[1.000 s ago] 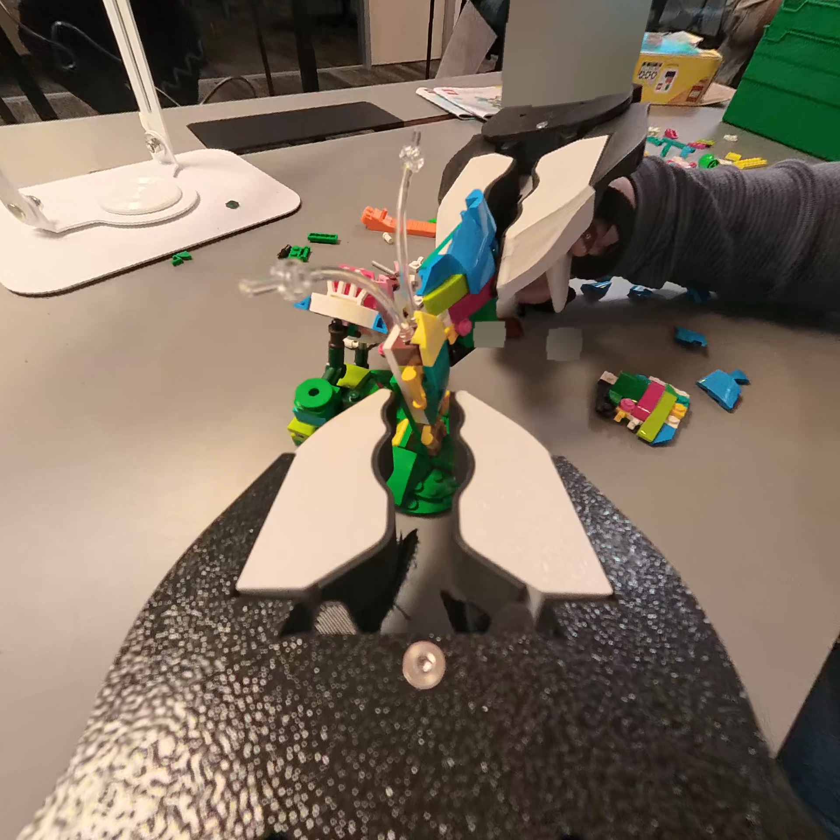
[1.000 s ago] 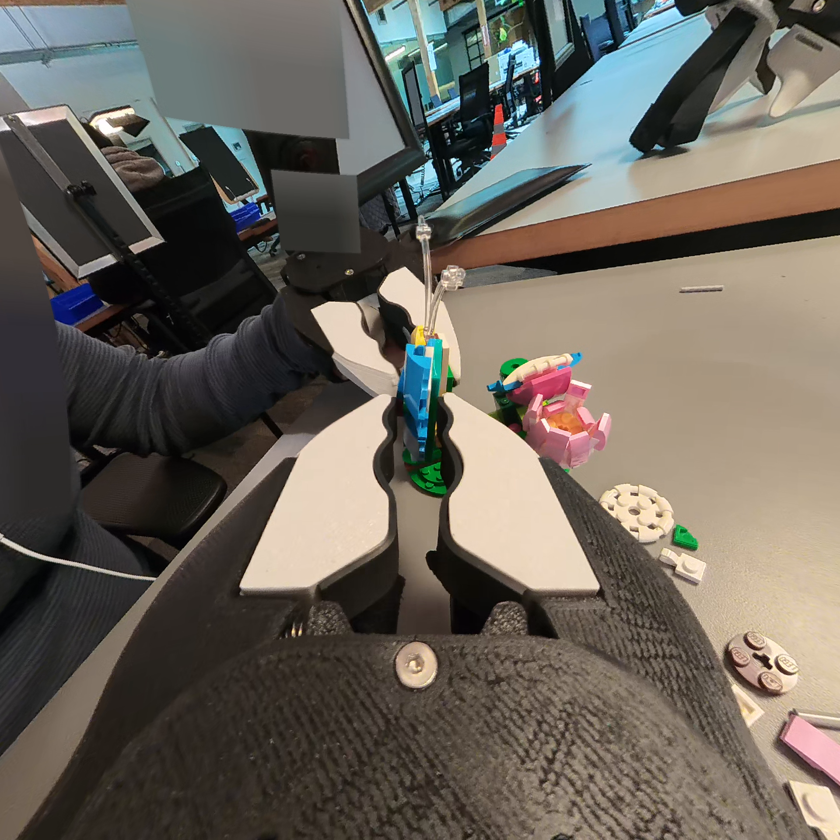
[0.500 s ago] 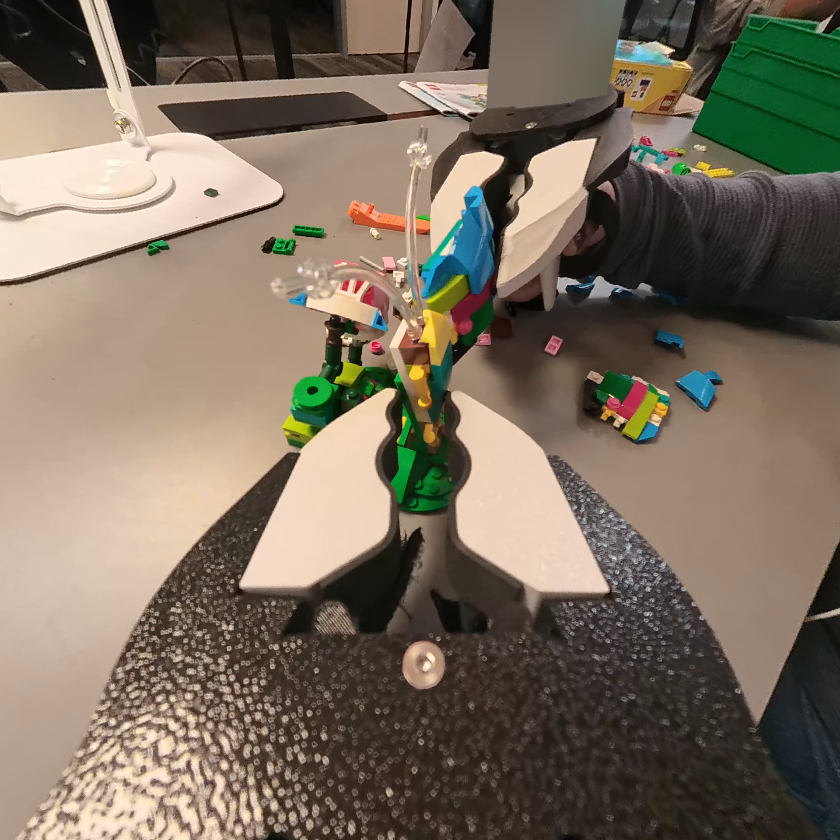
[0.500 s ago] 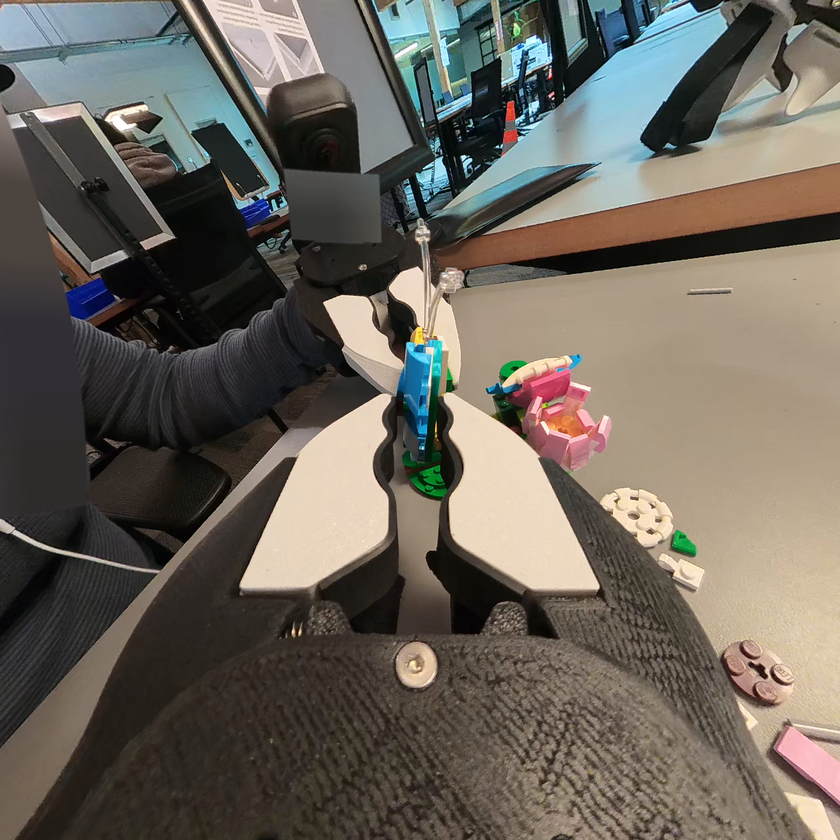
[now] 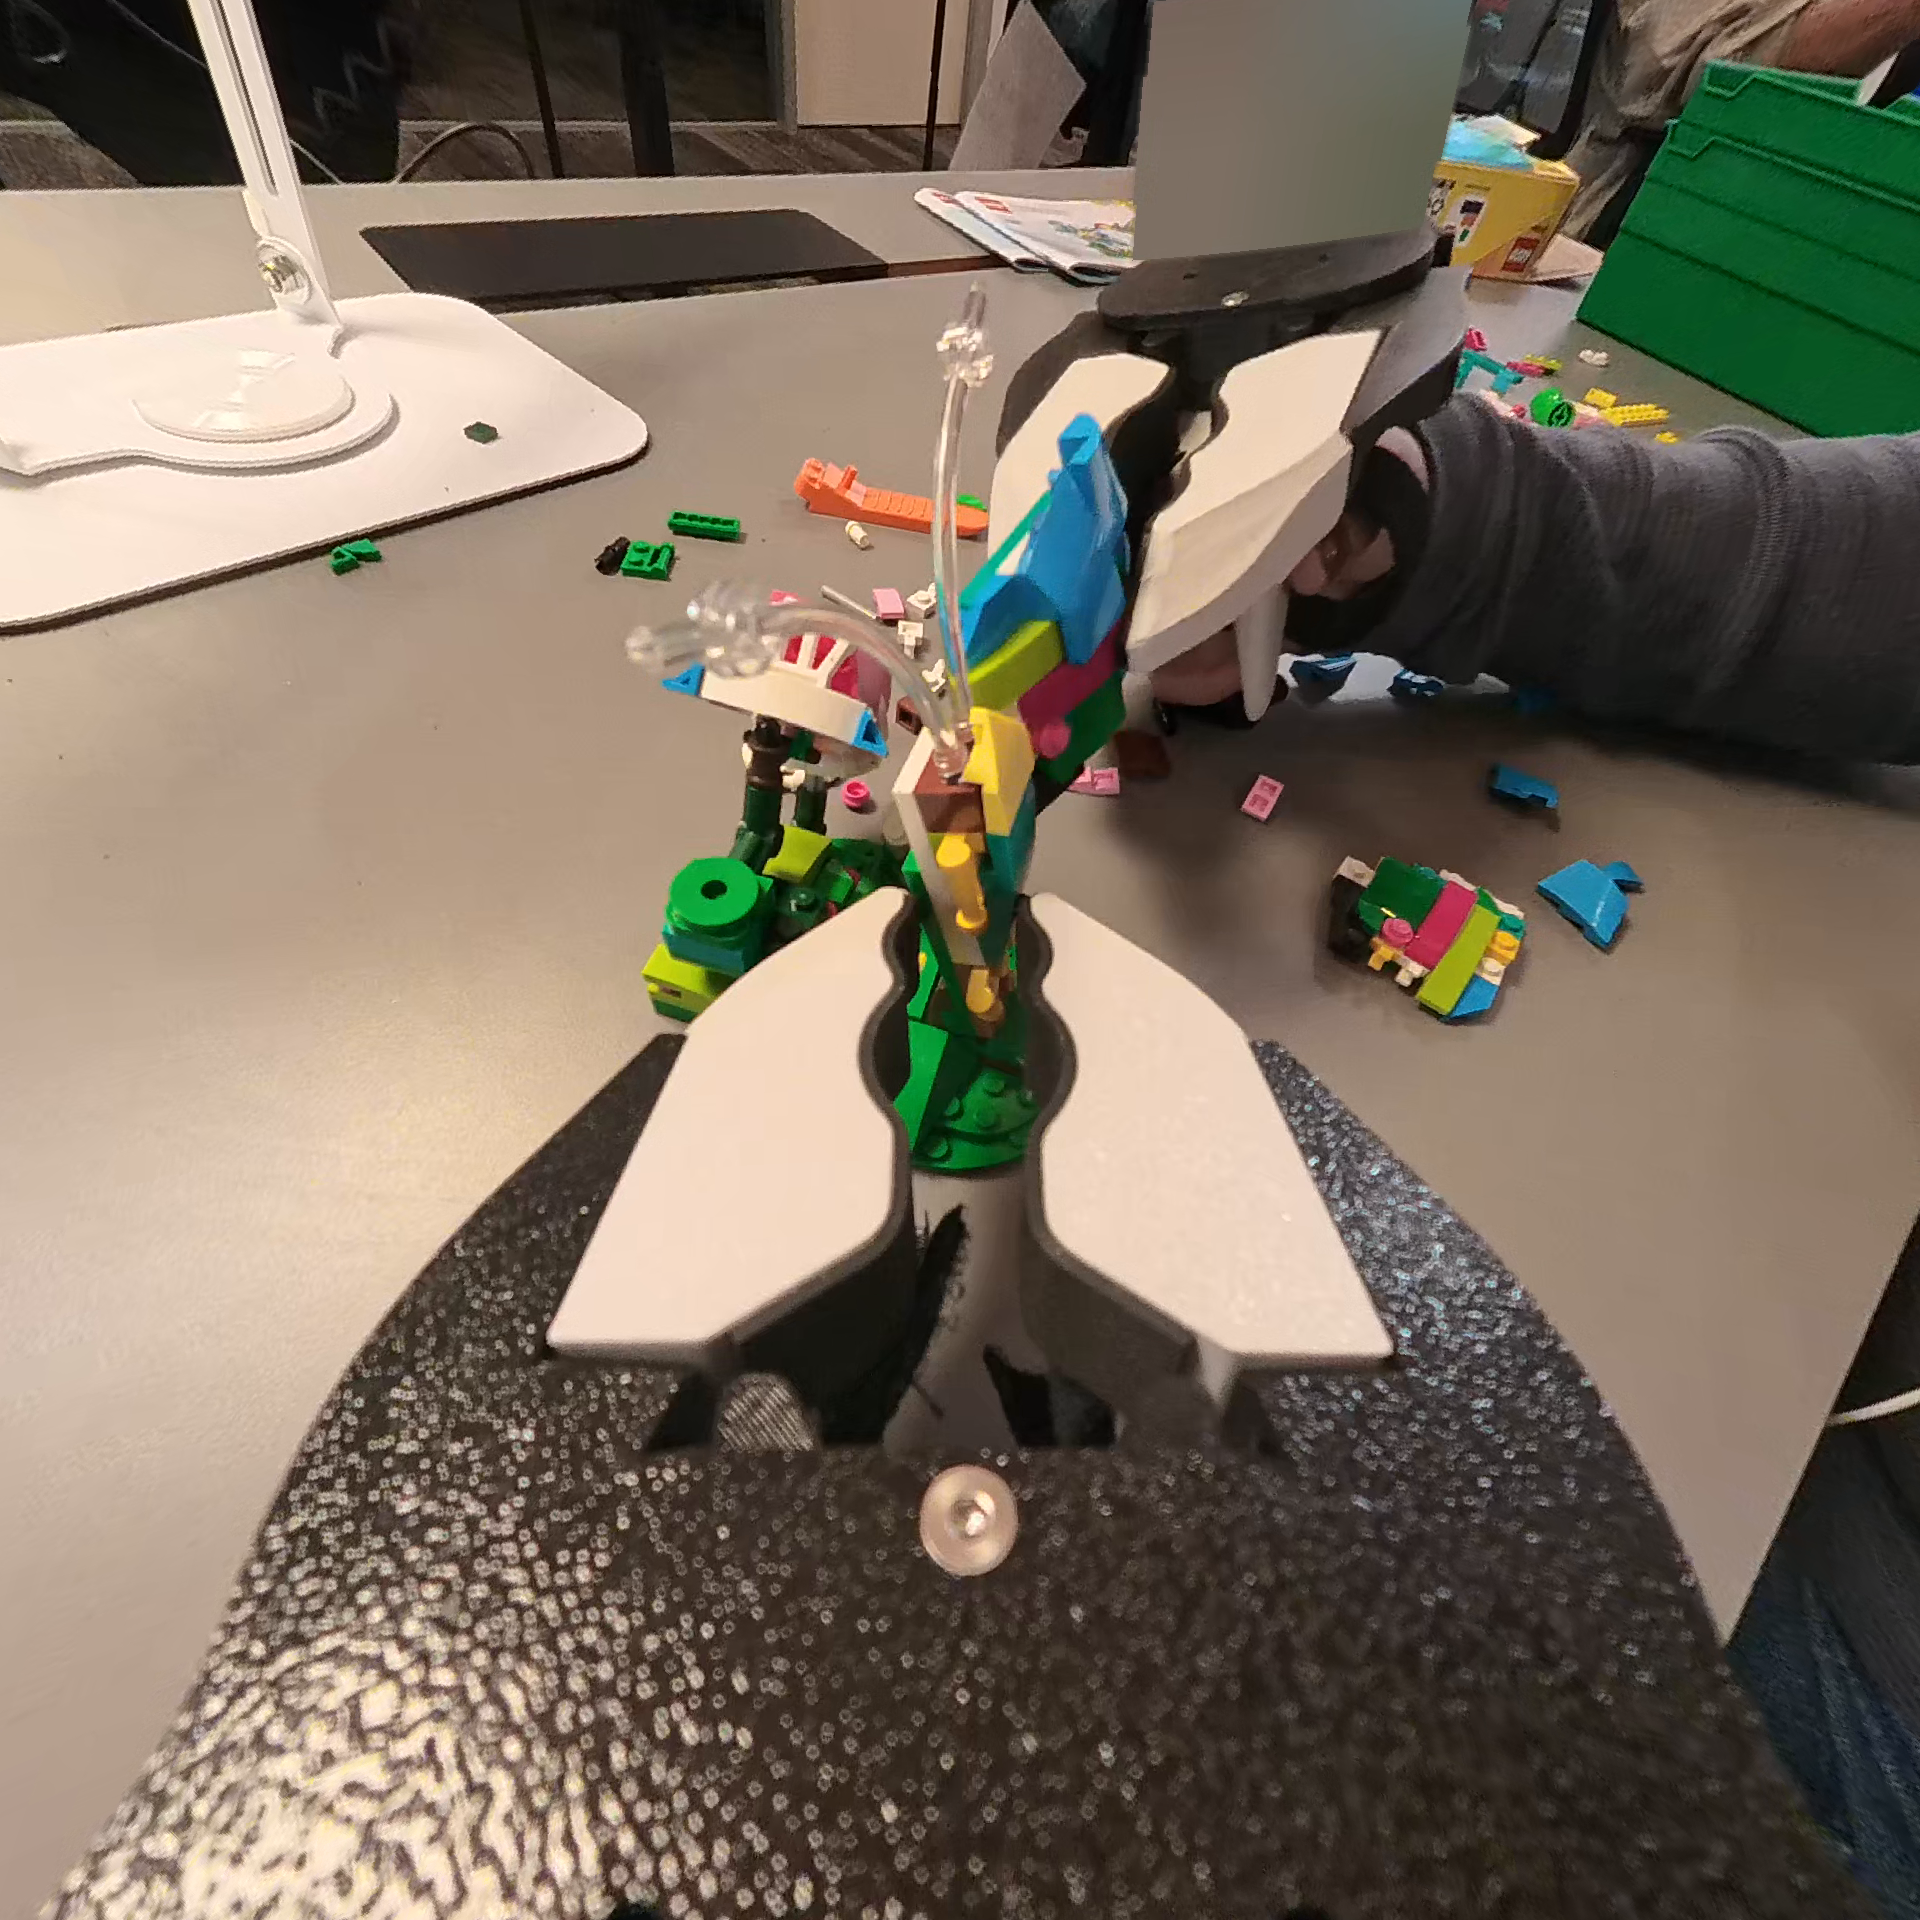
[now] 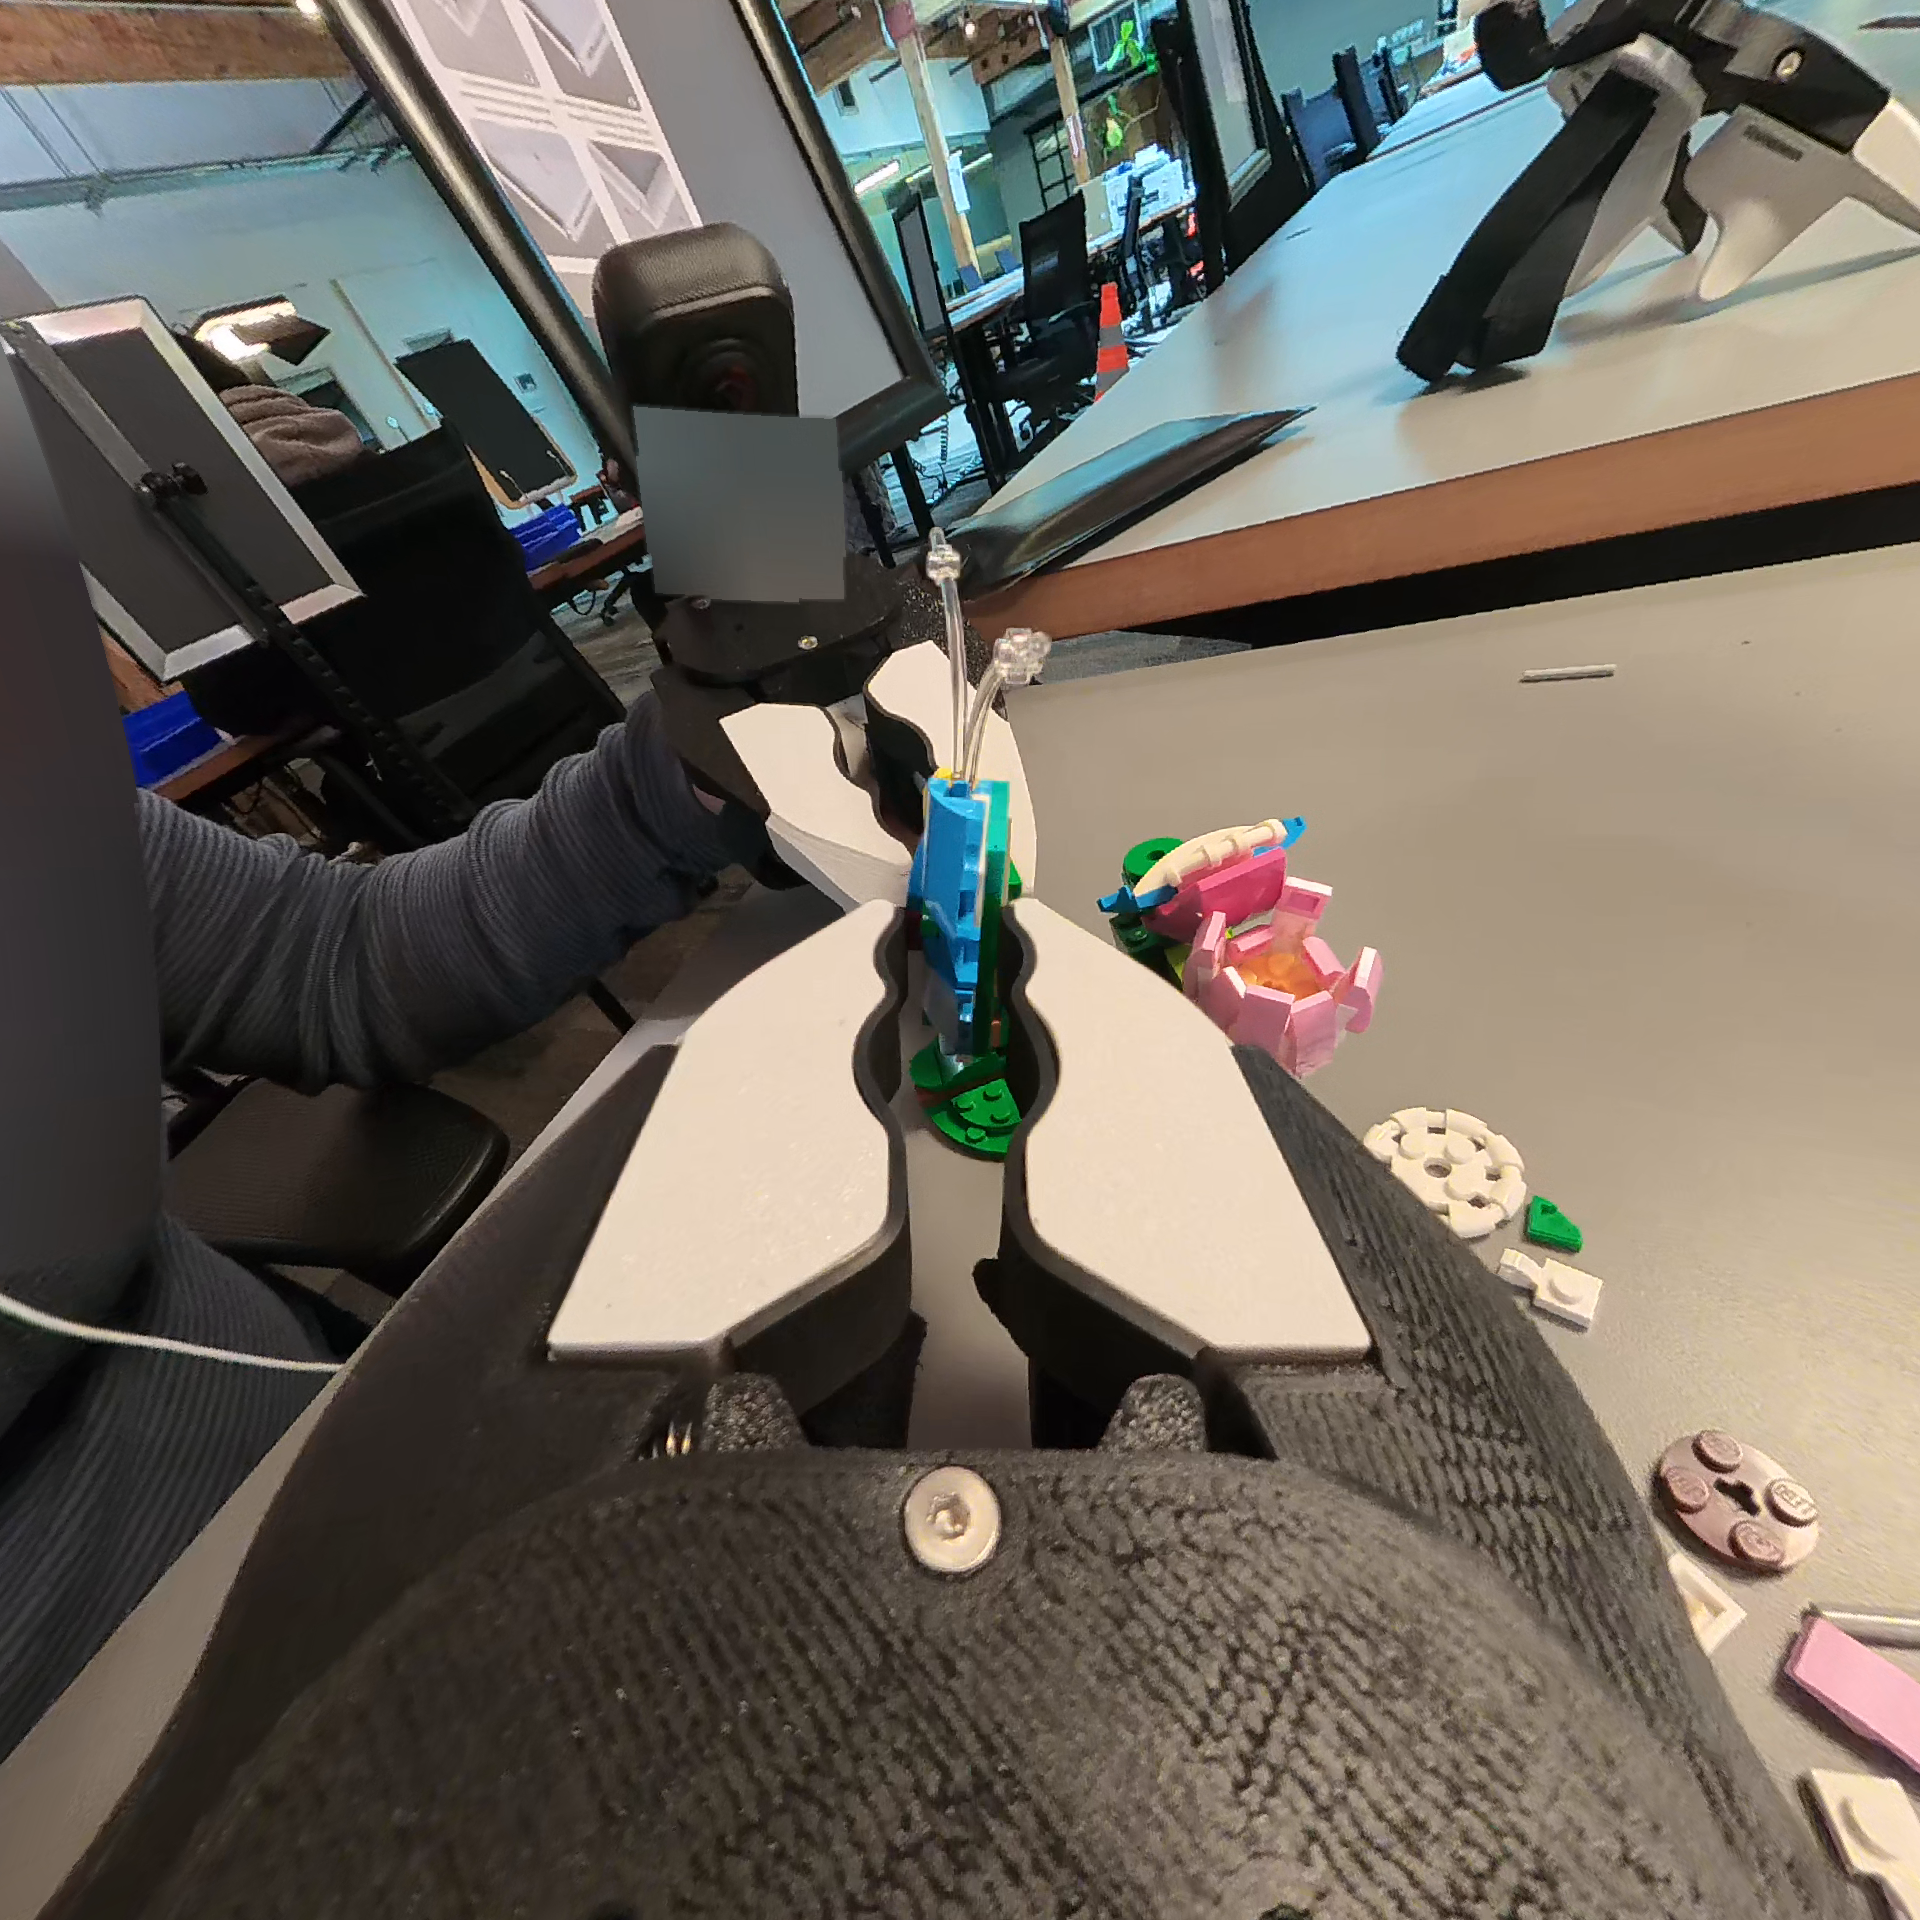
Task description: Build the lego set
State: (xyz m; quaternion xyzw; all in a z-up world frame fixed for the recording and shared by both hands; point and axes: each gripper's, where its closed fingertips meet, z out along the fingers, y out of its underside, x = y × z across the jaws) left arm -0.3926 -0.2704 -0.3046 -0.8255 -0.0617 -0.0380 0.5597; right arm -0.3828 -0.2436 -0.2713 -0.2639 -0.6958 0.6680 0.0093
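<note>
A butterfly lego model stands on a green round base (image 5: 971, 1127), with a brown, white and yellow body (image 5: 961, 862) and clear antennae (image 5: 951, 468). My left gripper (image 5: 966, 930) is shut on the lower body, just above the base. My right gripper (image 6: 954, 925) is shut on the model's blue wing (image 6: 948, 883). In the left wrist view the right gripper (image 5: 1169, 509) comes in from the far right and clamps the blue, lime and magenta wing (image 5: 1060, 582). The left gripper (image 6: 883, 790) shows behind the model in the right wrist view.
A pink flower model (image 6: 1278, 966) on green stems stands just beyond the butterfly. A second wing assembly (image 5: 1429, 935) and blue pieces (image 5: 1584, 899) lie to the right. An orange separator (image 5: 883, 504), a white lamp base (image 5: 260, 447), a green bin (image 5: 1787, 249) and round plates (image 6: 1444, 1169) are around. Spacing between my two grippers at the tips: around 5 centimetres.
Both grippers keep their hold on the butterfly model. The views have shifted slightly; the model stays in about the same pose.
</note>
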